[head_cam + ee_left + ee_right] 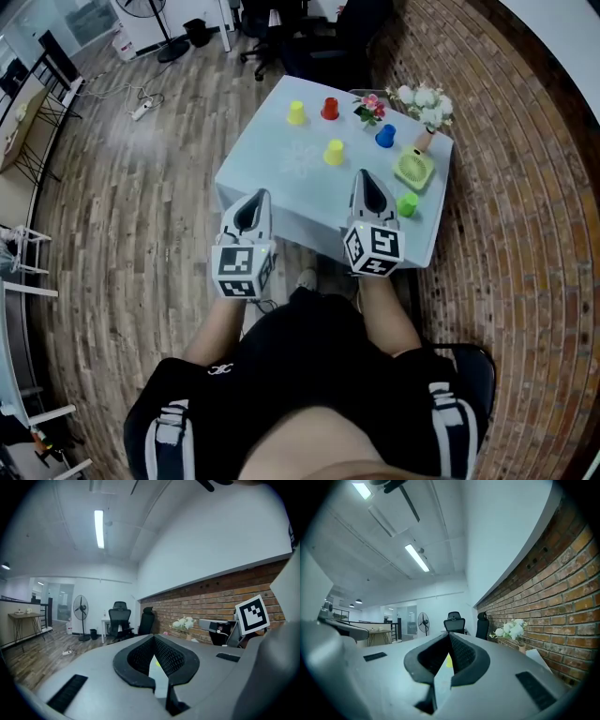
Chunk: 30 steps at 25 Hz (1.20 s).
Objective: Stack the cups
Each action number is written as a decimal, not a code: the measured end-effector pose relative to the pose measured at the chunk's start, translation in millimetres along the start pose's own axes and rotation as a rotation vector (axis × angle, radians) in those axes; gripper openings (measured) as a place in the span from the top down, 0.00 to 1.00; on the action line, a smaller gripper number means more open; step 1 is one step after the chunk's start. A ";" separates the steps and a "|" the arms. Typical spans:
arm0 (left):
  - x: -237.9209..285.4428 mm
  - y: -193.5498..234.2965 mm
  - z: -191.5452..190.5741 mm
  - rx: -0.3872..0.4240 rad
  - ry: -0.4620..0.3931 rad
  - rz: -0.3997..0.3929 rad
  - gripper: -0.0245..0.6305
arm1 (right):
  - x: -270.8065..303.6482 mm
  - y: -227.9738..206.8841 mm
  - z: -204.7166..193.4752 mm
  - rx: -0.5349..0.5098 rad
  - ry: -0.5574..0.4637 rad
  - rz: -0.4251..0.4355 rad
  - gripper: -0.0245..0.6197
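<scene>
Head view has us looking down on both tools, held side by side at the near edge of a pale table. Left of the left gripper lies wide wood floor, with only a power strip and its cable far ahead and to the left. This gripper's jaws are together, tips meeting over the table's near edge. In the left gripper view we see only a thin slit below the tips.

Well ahead of it and a little right stands the far yellow cup, with the red cup just beside it near the far edge. The near yellow cup stands ahead of the gap between the two grippers and closer to their tips.

The right gripper reaches over the tabletop with its jaws pressed together. The blue cup is ahead of it and slightly right. The green cup sits just beside its right flank, near the table's edge.

We see five small cups, each one plain colour. They stand well apart and none is stacked.

Right of this gripper, a light green fan lies between the blue and green cups. Pink flowers and white flowers crowd the far right corner. Beyond the table's right edge the brick wall stands near, leaving little room on that side.
</scene>
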<state>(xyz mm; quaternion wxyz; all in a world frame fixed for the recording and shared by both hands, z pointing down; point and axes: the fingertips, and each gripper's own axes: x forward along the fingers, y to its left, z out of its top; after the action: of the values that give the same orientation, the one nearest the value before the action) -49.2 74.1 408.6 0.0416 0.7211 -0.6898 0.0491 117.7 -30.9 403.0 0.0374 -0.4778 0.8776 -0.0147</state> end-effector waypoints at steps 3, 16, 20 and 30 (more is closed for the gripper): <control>38.8 16.1 8.6 0.002 0.005 -0.009 0.96 | 39.4 -14.5 5.4 0.000 -0.006 -0.019 0.96; 169.9 20.8 25.4 0.022 0.038 -0.138 0.96 | 117.8 -73.9 9.9 -0.029 0.005 -0.130 0.96; 193.3 0.2 25.3 0.011 0.042 -0.224 0.96 | 104.3 -95.1 10.5 -0.043 0.012 -0.222 0.96; 243.3 -47.3 43.3 0.051 0.005 -0.509 0.96 | 67.5 -135.9 21.7 -0.071 -0.033 -0.506 0.96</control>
<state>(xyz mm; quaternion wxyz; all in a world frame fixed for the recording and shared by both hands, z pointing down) 9.2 -170.3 397.3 0.0361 0.8723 -0.4844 0.0561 196.7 -161.2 386.3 0.0299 -0.6833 0.7293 0.0151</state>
